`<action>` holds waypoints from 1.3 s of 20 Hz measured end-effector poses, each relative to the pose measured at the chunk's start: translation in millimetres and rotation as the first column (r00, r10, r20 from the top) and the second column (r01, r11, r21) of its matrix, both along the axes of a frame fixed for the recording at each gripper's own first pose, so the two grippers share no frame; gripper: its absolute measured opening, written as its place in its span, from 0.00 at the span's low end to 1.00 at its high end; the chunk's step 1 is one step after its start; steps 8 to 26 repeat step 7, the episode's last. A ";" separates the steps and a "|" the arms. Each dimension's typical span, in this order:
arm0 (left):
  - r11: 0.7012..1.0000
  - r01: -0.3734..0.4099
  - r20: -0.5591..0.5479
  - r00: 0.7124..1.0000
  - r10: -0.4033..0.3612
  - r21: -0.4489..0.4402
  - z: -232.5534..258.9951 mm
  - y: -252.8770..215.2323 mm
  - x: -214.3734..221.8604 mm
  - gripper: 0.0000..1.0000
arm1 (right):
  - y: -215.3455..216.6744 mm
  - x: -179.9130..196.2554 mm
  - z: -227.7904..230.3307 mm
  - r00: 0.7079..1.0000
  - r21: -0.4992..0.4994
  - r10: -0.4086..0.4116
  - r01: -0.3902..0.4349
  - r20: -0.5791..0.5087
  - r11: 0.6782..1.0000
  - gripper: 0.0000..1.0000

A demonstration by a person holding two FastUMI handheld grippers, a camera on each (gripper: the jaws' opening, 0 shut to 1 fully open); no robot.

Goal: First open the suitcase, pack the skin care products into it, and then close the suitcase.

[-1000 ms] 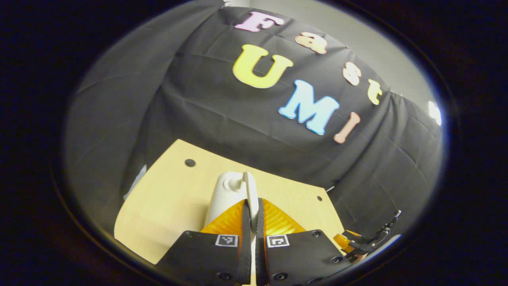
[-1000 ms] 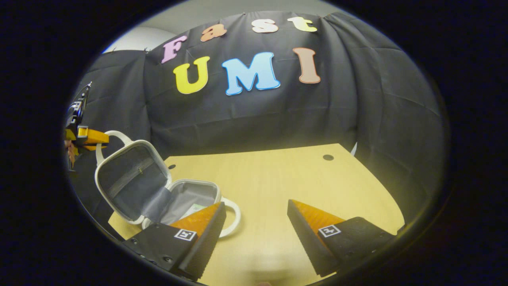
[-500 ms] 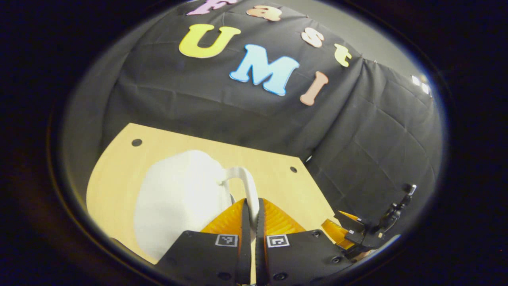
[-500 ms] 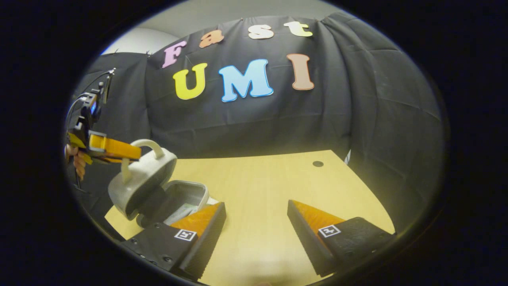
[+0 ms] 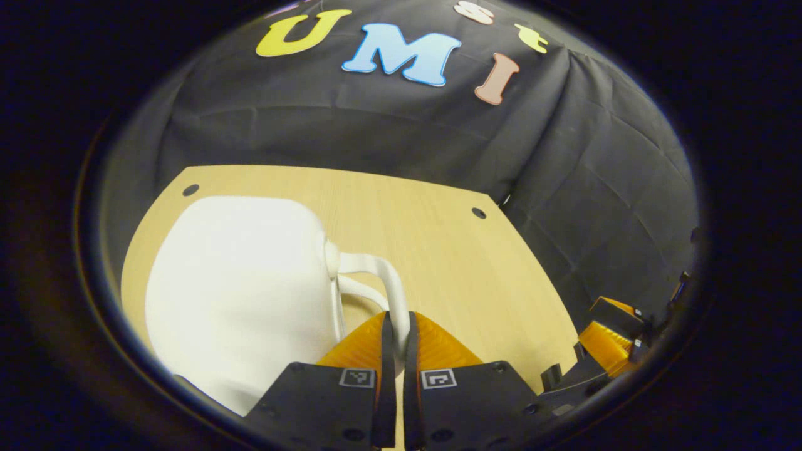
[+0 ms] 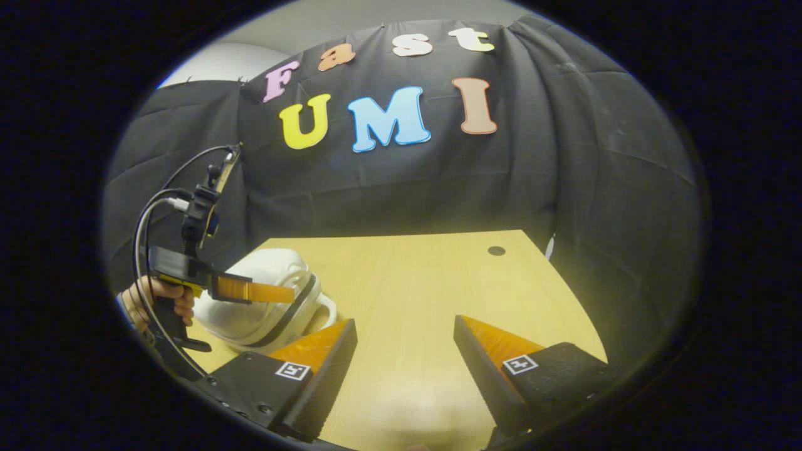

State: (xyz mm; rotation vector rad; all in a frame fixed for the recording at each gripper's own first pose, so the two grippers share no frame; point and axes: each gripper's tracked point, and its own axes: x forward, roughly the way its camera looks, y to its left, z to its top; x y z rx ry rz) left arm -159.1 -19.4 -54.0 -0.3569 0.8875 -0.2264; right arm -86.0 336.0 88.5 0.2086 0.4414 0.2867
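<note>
On the table's (image 6: pixel 426 294) left side the white suitcase (image 5: pixel 244 288) now lies lid-down on its base, where half a second ago the lid hung half open. The left gripper (image 5: pixel 395 326) pinches the lid's handle (image 5: pixel 382 282); the right gripper (image 6: pixel 404 341) hovers nearby, fingers spread and empty. Letting go early could leave the shells misaligned and unfastened, I'd judge.

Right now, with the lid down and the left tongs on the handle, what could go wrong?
The left tongs pinch only the thin handle of the suitcase, so letting go abruptly could jolt the case on the table. In the right gripper view a dark seam runs around the shell; the lid may not be fully seated. The right tongs are open and apart from it, so nothing steadies it.
</note>
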 end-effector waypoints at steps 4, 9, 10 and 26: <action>1.000 0.018 -0.037 0.999 -0.017 0.014 -20.1 -7.3 -4.4 0.18 | -9.9 3.4 -4.5 0.999 -0.002 -0.045 0.045 -0.014 0.999 0.95; 0.999 0.038 -0.032 0.999 -0.037 0.029 -27.3 -18.6 1.4 0.24 | -8.8 2.0 -5.7 0.997 0.010 -0.066 0.066 -0.033 0.998 0.95; 0.999 0.038 -0.032 0.999 -0.037 0.029 -27.3 -18.6 1.4 0.24 | -8.8 2.0 -5.7 0.997 0.010 -0.066 0.066 -0.033 0.998 0.95; 0.999 0.038 -0.032 0.999 -0.037 0.029 -27.3 -18.6 1.4 0.24 | -8.8 2.0 -5.7 0.997 0.010 -0.066 0.066 -0.033 0.998 0.95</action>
